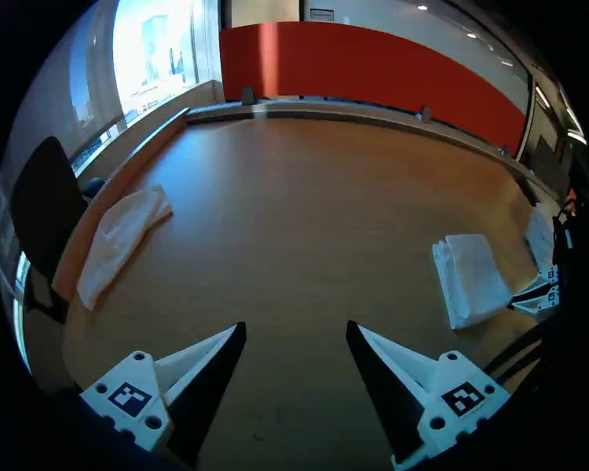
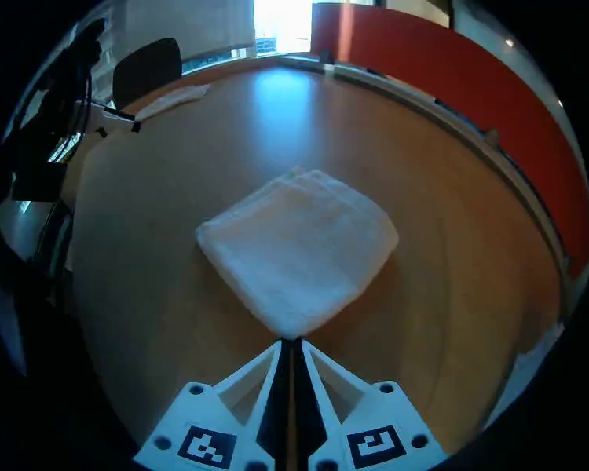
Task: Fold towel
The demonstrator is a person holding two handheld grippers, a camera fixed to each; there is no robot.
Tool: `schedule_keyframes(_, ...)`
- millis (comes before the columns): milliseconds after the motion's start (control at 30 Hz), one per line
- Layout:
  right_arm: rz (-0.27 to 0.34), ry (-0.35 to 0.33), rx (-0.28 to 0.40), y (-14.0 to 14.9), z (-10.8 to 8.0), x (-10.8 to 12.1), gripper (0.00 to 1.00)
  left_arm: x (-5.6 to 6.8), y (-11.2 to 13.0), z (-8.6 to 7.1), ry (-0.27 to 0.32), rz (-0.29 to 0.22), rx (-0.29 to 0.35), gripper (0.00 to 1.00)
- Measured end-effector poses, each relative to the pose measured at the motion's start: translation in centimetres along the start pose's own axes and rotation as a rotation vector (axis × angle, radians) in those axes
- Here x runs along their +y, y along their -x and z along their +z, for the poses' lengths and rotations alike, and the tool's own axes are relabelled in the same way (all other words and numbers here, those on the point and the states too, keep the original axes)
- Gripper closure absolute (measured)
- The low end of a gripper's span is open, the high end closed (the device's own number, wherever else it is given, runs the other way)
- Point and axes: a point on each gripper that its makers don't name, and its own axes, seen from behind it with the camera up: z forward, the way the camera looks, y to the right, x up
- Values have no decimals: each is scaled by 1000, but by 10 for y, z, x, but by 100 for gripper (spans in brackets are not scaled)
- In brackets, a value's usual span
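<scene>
Towel point(image 2: 298, 251), folded into a thick white square, lies flat on the wooden tabletop point(image 1: 310, 196) with one corner pointing straight at the right tongs point(image 2: 293, 341). The fingers of those tongs are drawn together, with only a dark sliver between them. Their tips meet right at that corner of the towel. Whether they pinch the cloth or merely touch it cannot be told.

The left tongs point(image 1: 295, 323) hang over bare wood well to one side of the towel. Their fingers are spread wide, with nothing between them. In the left gripper view the towel sits off to the right, and the right tongs show beside its far edge.

A second towel point(image 1: 122, 239), loosely rolled and rumpled, lies well apart from the towel, at the tabletop's edge on the side nearer the bright window point(image 1: 153, 47). A dark chair point(image 2: 145, 67) stands just beyond that second towel. Behind the towel, past the tabletop's back rim, runs a long red wall panel point(image 1: 373, 71).
</scene>
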Motion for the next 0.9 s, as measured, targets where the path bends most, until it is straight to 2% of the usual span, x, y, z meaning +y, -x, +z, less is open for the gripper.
schedule_keyframes(200,-48,27,57,-27,-15,6,95,3,-4,-1,5,2,10,6)
schedule_keyframes(533,-93,60,181,-85,-46,15,95,9,-14,-4,16,4,29,6)
schedule_keyframes(900,-122,111,297,-140,-90,32,95,14,-23,-8,26,4,51,6)
